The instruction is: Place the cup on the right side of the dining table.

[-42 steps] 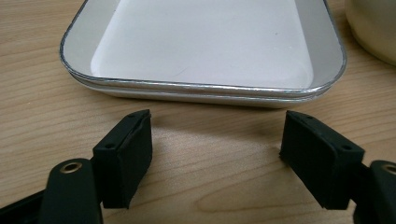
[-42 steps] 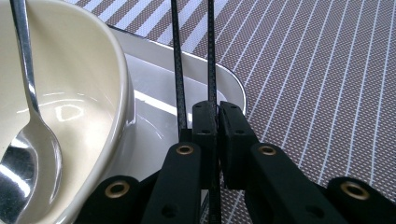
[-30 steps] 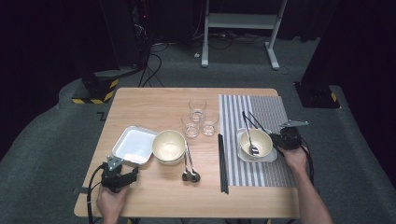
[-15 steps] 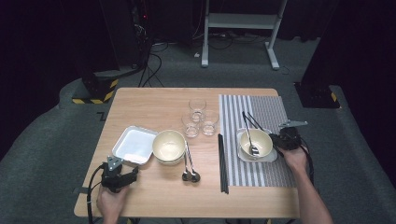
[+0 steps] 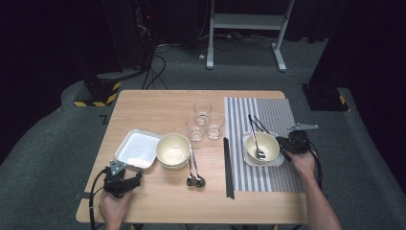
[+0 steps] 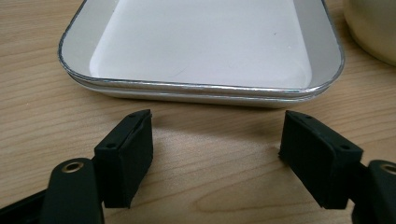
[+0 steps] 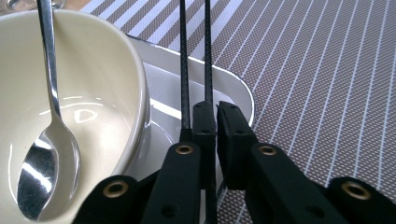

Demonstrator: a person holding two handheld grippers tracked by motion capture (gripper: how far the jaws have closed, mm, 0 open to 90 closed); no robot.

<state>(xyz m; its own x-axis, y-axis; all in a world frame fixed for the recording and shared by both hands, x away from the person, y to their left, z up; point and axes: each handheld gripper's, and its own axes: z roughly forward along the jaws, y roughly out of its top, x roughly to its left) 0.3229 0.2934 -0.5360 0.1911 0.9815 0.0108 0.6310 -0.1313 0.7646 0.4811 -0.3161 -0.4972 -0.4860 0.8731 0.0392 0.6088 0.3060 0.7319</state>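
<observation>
Two grippers work this desk (image 5: pixel 158 196). Nearest me, the left gripper (image 5: pixel 125 182) rests with its jaws wide and empty, just short of the white tray (image 6: pixel 205 88), which sits touching the left bowl (image 5: pixel 173 150). Right of that bowl, past two spoons (image 5: pixel 194 179) and a dark pair of sticks (image 5: pixel 229 167), lies the striped mat (image 5: pixel 277 115). On it the right gripper (image 7: pixel 215 116) has its jaws pinched nearly shut on the black chopsticks (image 7: pixel 184 56), which lie across the rim of a small tray (image 7: pixel 233 88) beside the right bowl (image 5: pixel 261 146) holding a spoon (image 7: pixel 46 154). Farther off stand three glasses (image 5: pixel 203 120). I'd judge the grip risky: only one stick looks properly caught, so lifting could drop the other, or drag a tip against the bowl.
</observation>
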